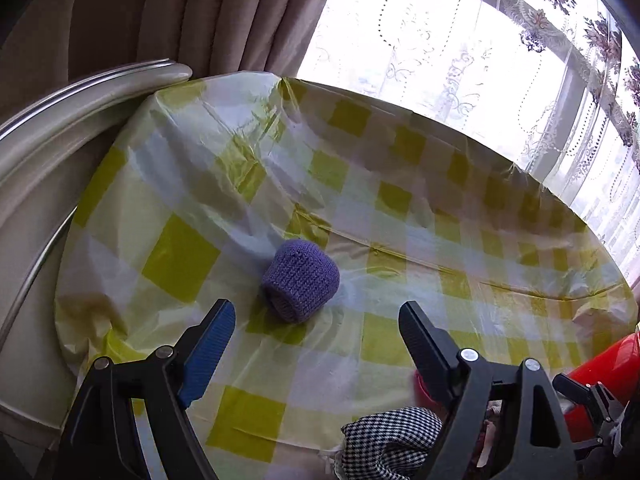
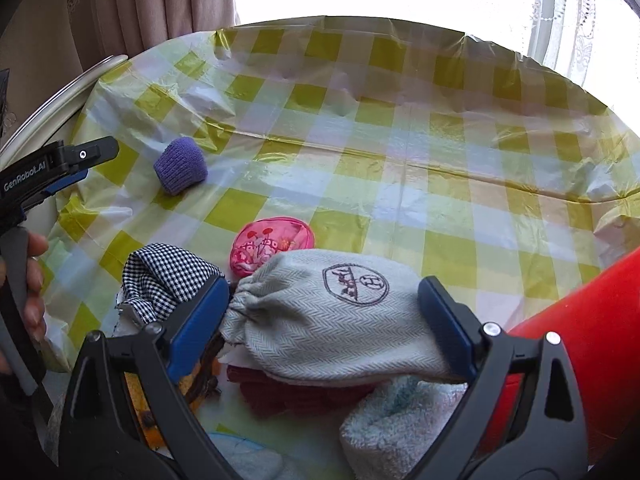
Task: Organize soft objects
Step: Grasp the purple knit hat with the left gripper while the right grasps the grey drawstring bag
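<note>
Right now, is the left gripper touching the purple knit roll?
Apart. The left wrist view shows the left gripper open, with checked tablecloth visible between its fingertips and the purple knit roll.

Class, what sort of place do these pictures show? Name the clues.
Probably a home dining spot: a checked tablecloth on a round table, curtains by a bright window.

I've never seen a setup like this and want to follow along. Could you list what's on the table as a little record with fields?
surface: round table with yellow checked plastic cloth
set apart: purple knitted piece, alone on the cloth
pile: grey drawstring pouch, checked fabric, pink pouch, white towel
left claw: open, empty, near the purple piece
right claw: open around the grey pouch
</note>
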The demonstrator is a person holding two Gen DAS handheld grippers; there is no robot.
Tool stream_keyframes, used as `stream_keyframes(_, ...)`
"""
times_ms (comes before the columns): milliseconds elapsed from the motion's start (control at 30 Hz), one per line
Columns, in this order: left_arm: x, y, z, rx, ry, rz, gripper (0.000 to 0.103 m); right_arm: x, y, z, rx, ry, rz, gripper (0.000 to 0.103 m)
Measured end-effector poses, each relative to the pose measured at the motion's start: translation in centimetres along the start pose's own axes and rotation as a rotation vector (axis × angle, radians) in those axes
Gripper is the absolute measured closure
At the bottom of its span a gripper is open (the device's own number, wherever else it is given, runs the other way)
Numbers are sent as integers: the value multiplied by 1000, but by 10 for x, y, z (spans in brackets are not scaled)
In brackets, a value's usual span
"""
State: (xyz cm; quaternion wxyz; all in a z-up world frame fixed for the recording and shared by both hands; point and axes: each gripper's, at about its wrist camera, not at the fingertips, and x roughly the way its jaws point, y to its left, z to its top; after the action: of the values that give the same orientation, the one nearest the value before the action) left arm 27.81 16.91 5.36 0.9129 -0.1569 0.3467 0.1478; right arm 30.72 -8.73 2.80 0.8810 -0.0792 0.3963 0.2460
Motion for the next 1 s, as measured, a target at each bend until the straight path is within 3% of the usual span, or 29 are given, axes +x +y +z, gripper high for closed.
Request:
stream_keyframes(167,60,-13,10,144,95,59,18,11,-9,-5,13,9,12,6)
stream_keyframes(333,108,-14,7,204,199,97,19,11,-13,-6,24,3,11,5)
stream_keyframes(367,114,-13,5,211,217,95,21,10,-14,-6,29,-1,6,3)
stream_keyframes(433,122,-14,1,218,236,97,40,10,-16,-7,35,-5,7,3)
stream_keyframes(467,124,-13,-1,215,237,100,42,11,-16,-8,35,-7,3,2)
stream_keyframes(500,124,-13,-3,212,235,101,51,12,-16,-8,38,-7,-2,1)
stream_keyframes(633,115,-11,-9,200,226,83,57,16,-18,-11,59,-10,5,0)
stream_keyframes(767,80,-11,-17,157,170,57,57,15,-24,-13,105,-15,33,0)
stream_keyframes(833,57,-13,-23,133,137,38,57,14,-26,-14,116,-23,39,5)
stream_keyframes(900,34,-17,-31,109,105,26,57,12,-24,-15,109,-33,46,16)
stream_keyframes(1000,4,-27,-49,68,74,1,57,8,-17,-18,84,-46,45,22)
